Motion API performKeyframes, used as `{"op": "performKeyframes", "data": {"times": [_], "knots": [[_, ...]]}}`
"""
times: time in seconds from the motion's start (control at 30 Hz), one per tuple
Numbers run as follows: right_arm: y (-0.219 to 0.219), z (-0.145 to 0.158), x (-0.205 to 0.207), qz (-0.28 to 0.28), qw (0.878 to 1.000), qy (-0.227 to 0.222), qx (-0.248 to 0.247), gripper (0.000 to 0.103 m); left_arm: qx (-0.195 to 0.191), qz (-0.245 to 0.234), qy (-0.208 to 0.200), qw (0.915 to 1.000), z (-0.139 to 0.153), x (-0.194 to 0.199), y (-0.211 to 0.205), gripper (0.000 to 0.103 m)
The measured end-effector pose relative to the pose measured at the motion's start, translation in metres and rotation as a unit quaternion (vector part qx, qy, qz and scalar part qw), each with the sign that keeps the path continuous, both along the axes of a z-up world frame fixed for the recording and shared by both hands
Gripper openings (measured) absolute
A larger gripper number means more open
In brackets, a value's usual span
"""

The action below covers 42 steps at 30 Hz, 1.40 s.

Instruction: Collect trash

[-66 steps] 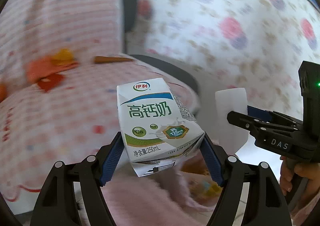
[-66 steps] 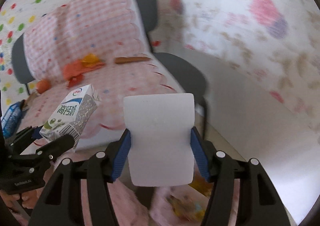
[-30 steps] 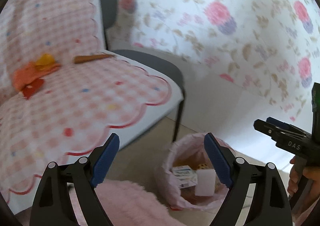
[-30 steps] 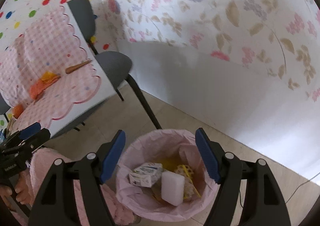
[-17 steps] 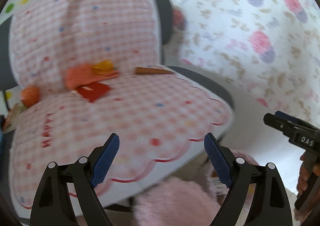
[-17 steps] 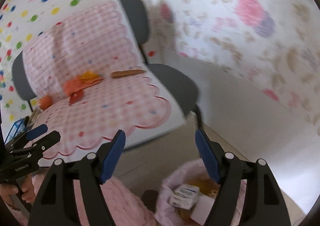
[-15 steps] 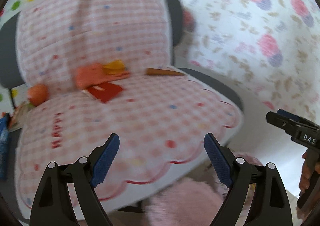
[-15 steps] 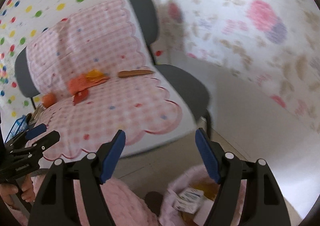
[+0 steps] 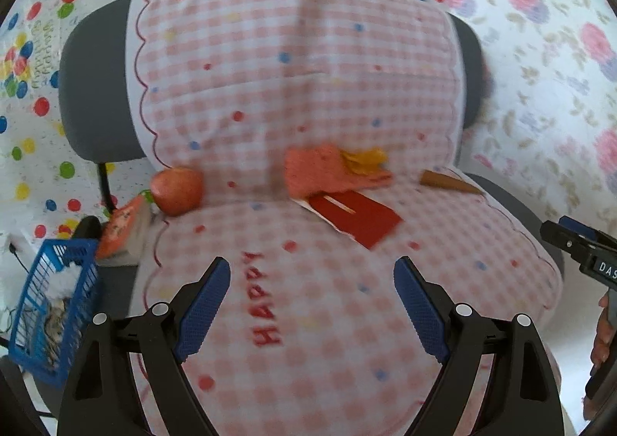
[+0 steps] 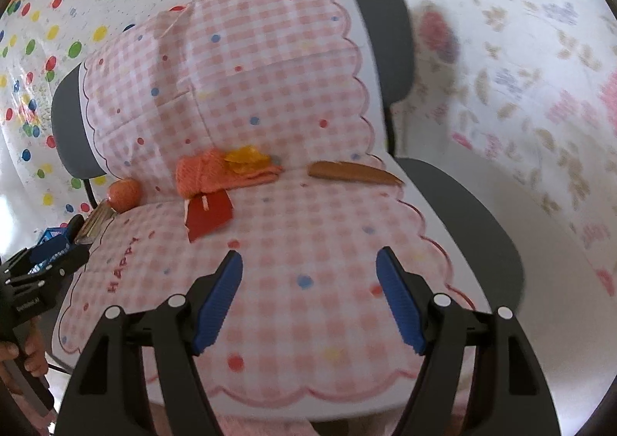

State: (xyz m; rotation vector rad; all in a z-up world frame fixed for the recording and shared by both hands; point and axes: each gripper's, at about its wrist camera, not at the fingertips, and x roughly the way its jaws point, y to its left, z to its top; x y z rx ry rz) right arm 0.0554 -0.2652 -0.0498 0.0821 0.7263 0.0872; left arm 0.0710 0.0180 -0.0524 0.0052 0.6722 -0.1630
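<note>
Both grippers are open and empty above a chair with a pink checked cushion point(image 9: 347, 301). My left gripper point(image 9: 312, 305) faces the seat; my right gripper point(image 10: 310, 299) does too. On the seat lie a red envelope point(image 9: 356, 218) point(image 10: 210, 214), an orange cloth point(image 9: 324, 172) point(image 10: 208, 170), a crumpled yellow wrapper point(image 9: 364, 160) point(image 10: 245, 158), a brown cone-shaped piece point(image 9: 449, 183) point(image 10: 353, 172) and an orange round fruit point(image 9: 177, 189) point(image 10: 124, 194). All lie beyond the fingertips, near the backrest. The right gripper's tip shows at the left view's right edge point(image 9: 578, 251).
A blue basket point(image 9: 46, 312) with stuff in it stands left of the chair, with an orange book-like packet point(image 9: 123, 228) beside it. Patterned walls rise behind and to the right point(image 10: 540, 69). The trash bin is out of view.
Both grippers let go of the milk carton and the white block into the pink-lined bin, then swung up and left to face the chair seat. Both are now empty.
</note>
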Motion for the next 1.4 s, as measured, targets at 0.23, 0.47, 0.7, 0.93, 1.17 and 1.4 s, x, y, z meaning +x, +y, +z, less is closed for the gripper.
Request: {"op": "performKeyframes", "data": {"times": [0.23,0.47,0.7,0.93,1.17,1.4], "knots": [[0.027,-0.016,0.064,0.041,0.999,0.011,-0.008,0.046,0.007,0.030,0.022,0.9993,-0.017,0.067,0.020,0.086],[0.049,-0.035,0.131,0.071,0.997,0.025,-0.010,0.046,0.007,0.035,0.042,0.9985,-0.035,0.115,0.017,0.086],[0.004,-0.056,0.177,0.018,0.998,0.038,-0.051,0.064,0.010,0.019,0.042,0.9989,-0.043,0.136,0.003,0.086],[-0.048,-0.077,0.220,-0.007,0.996,0.076,-0.046,0.067,0.008,0.024,0.056,0.9981,-0.053,0.160,-0.012,0.086],[-0.067,-0.098,0.248,0.018,0.992,0.121,0.044,0.075,0.024,0.017,0.056,0.9980,-0.052,0.169,-0.025,0.086],[-0.038,-0.098,0.201,0.117,0.977,0.159,0.078,0.075,0.032,0.013,0.053,0.9980,-0.047,0.158,-0.021,0.086]]}}
